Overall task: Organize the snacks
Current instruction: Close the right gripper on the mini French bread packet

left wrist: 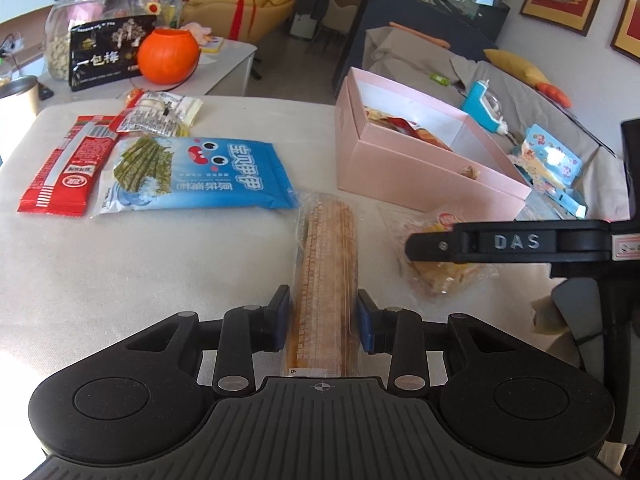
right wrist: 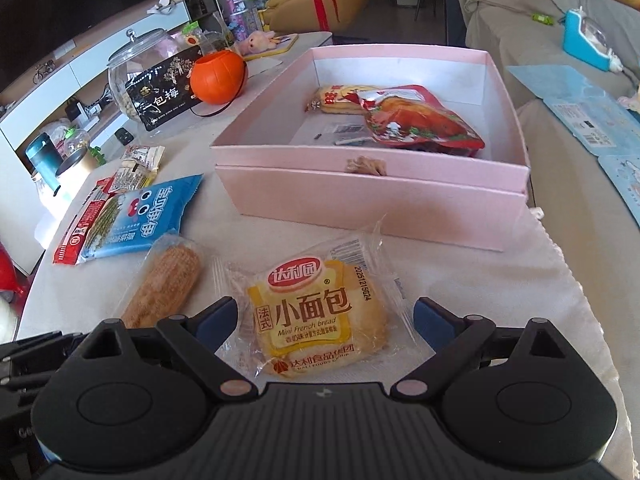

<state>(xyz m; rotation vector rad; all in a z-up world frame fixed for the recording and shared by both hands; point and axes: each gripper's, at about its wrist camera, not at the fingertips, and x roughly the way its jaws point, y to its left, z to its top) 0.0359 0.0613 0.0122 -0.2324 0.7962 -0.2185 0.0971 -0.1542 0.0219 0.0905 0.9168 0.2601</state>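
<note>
The left gripper (left wrist: 323, 320) had its blue pads narrowed against the sides of a long clear-wrapped ridged wafer bar (left wrist: 326, 264), apparently gripping it lengthwise for lifting. The right gripper (right wrist: 326, 320) stood wide, straddling a yellow mini French bread packet (right wrist: 316, 316) without touching it. Ahead of both sat the open pink cardboard box (right wrist: 372, 196), already holding a red snack pouch (right wrist: 420, 120), the likely destination.
</note>
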